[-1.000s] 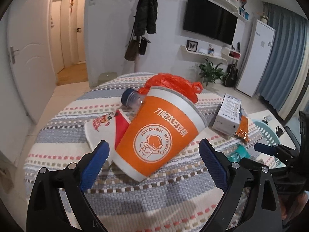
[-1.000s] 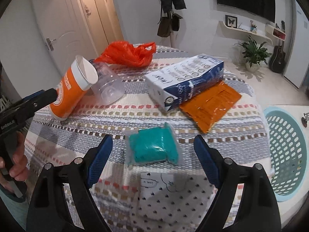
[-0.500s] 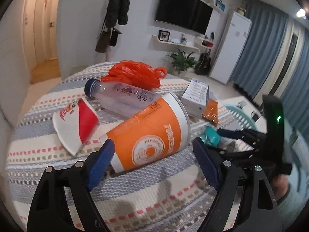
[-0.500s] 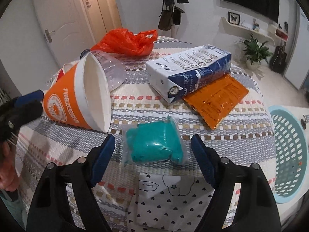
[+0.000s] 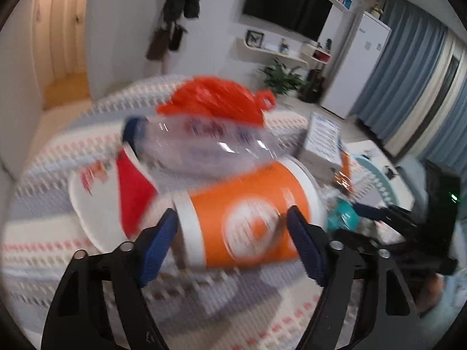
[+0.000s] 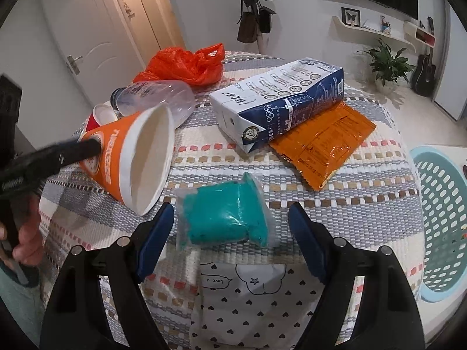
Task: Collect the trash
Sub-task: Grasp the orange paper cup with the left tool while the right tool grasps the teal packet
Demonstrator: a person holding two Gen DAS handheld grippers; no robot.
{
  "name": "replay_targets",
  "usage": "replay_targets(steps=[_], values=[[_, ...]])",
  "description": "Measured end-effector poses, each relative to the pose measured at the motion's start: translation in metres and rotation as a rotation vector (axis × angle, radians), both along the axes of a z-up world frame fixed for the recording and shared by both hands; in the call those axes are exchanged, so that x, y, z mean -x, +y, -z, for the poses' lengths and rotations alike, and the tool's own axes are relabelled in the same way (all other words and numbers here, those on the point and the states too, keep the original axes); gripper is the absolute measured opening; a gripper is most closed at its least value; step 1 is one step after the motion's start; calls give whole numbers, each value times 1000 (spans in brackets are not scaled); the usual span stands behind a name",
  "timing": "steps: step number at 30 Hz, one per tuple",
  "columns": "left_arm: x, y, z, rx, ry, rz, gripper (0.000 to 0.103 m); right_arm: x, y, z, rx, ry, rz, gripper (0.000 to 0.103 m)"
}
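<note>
An orange paper cup (image 5: pixel 248 213) lies on its side on the striped tablecloth (image 5: pixel 73 248). My left gripper (image 5: pixel 233 233) straddles its lower half. Its jaws are closing on the cup, and the blur hides whether the pads press on it. In the right wrist view one left fingertip (image 6: pixel 87 148) lies against the cup (image 6: pixel 116 157). My right gripper (image 6: pixel 230 227) stands open, with a teal packet in clear wrap (image 6: pixel 224 215) between its pads and apart from both.
On the table lie a clear plastic bottle (image 6: pixel 157 99), an orange plastic bag (image 6: pixel 184 64), a red and white paper cup (image 5: pixel 111 198), a blue and white carton (image 6: pixel 280 99) and an orange foil pouch (image 6: pixel 324 143). A pale blue basket (image 6: pixel 420 157) stands at the right.
The left gripper's jaws have narrowed and come in around the orange cup, which now lies crosswise between them. The right gripper has edged closer over the teal packet.
</note>
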State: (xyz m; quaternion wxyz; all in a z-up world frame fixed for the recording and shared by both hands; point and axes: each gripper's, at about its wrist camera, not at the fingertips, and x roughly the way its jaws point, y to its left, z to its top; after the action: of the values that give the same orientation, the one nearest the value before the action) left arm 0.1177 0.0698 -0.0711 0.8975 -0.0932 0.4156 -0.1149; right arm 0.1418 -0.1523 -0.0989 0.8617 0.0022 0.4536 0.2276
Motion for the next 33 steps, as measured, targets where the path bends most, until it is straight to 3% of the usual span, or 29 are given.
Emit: replay_targets(steps=[8, 12, 14, 17, 21, 25, 31, 33], values=[[54, -17, 8, 165, 45, 80, 67, 1, -4, -2, -8, -13, 14, 77], [76, -30, 10, 196, 58, 135, 68, 1, -10, -3, -26, -11, 29, 77], [87, -34, 4, 156, 38, 145, 70, 1, -12, -4, -36, -14, 30, 77], [92, -31, -8, 21, -19, 73, 82, 3, -13, -5, -36, -19, 29, 77], [68, -30, -14, -88, -49, 47, 93, 5, -14, -6, -40, -31, 35, 77], [30, -42, 5, -213, 17, 103, 93, 8, -22, -9, -78, -49, 45, 77], [6, -56, 20, -231, 66, 156, 88, 13, -21, -13, -90, -78, 30, 77], [2, -57, 23, -217, 86, 153, 77, 14, -16, -13, -68, -87, 18, 77]])
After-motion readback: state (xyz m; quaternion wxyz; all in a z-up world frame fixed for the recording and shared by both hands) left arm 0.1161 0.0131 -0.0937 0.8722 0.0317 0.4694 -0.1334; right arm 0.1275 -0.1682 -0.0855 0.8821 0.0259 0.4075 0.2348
